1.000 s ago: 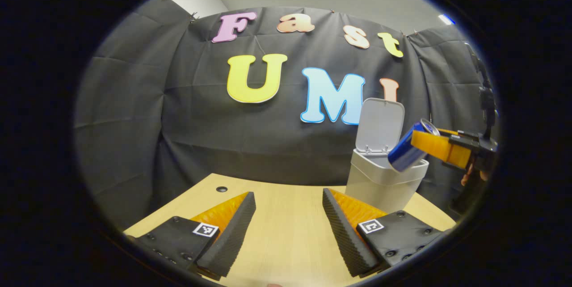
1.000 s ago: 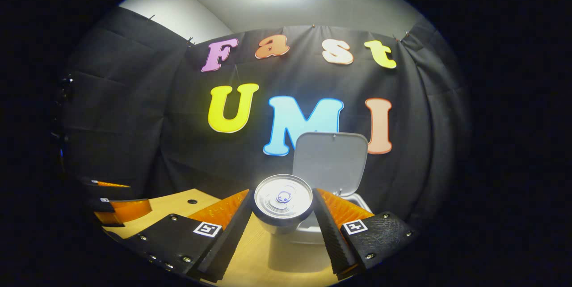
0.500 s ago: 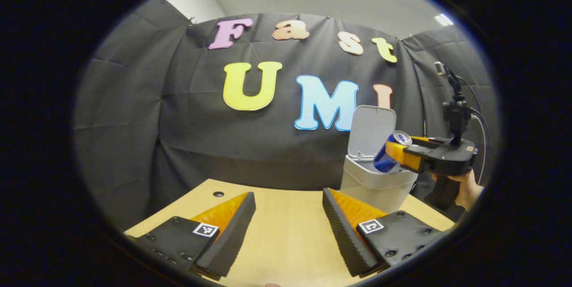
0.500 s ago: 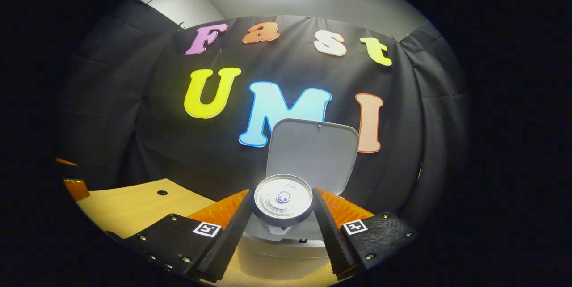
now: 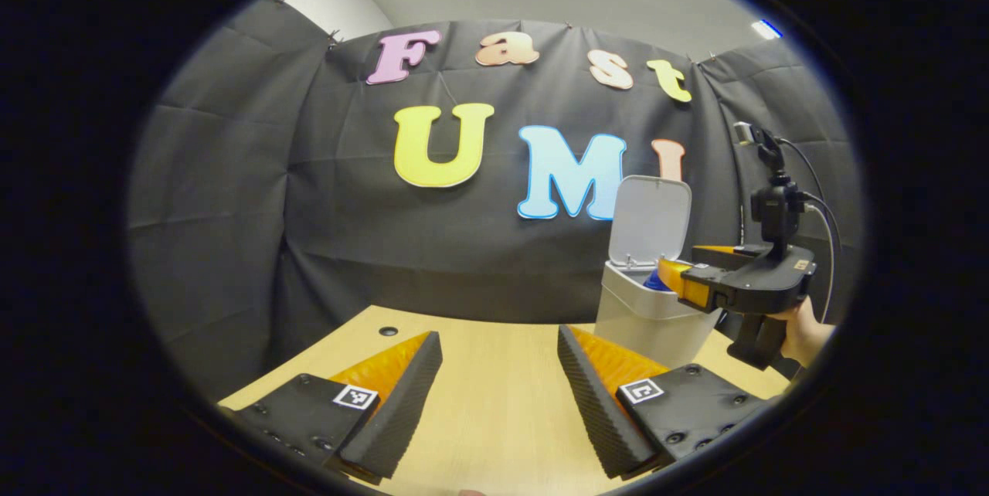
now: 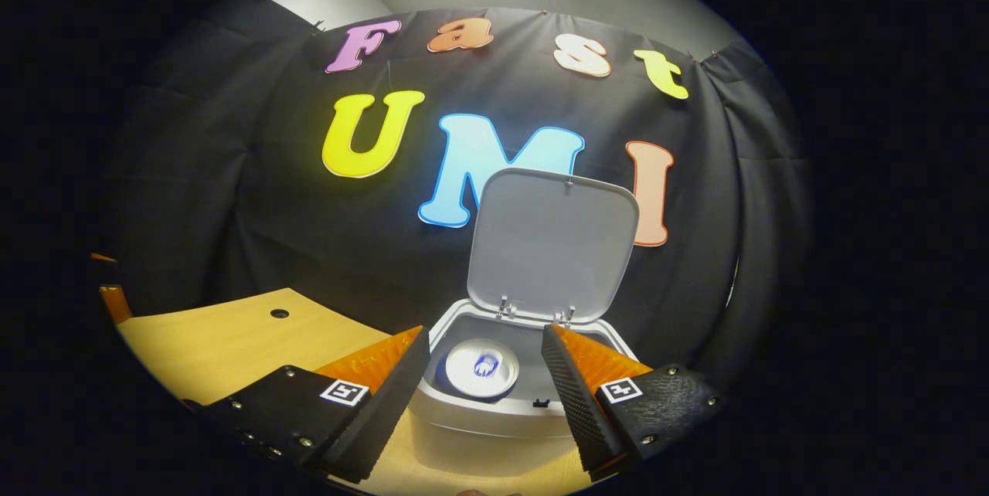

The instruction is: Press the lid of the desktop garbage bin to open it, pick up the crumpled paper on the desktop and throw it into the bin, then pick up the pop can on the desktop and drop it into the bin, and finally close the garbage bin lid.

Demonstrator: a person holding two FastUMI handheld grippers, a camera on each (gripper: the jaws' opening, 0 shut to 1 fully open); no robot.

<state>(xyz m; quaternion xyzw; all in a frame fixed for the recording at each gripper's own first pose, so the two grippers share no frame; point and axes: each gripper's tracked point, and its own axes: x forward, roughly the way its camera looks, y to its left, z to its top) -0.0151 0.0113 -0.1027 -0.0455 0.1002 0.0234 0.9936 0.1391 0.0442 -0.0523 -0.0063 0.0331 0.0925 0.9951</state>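
1. Our right gripper point(image 6: 483, 372) hovers over the open bin point(image 6: 494, 411), jaws spread apart with nothing between them.
2. The can point(image 6: 480, 367) sits inside the bin, top end up; in the left gripper view its blue side point(image 5: 655, 282) peeks above the rim.
3. The lid point(image 6: 550, 245) stands upright at the back.
4. Our left gripper point(image 5: 498, 384) hangs over the worktop point(image 5: 494, 403), jaws wide and empty.
5. The bin point(image 5: 653, 322) stands near the worktop's far right corner.

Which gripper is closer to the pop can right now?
The right. The right gripper hangs open just above the pop can, which sits inside the bin. The left gripper is over the desk, off to the bin's side.
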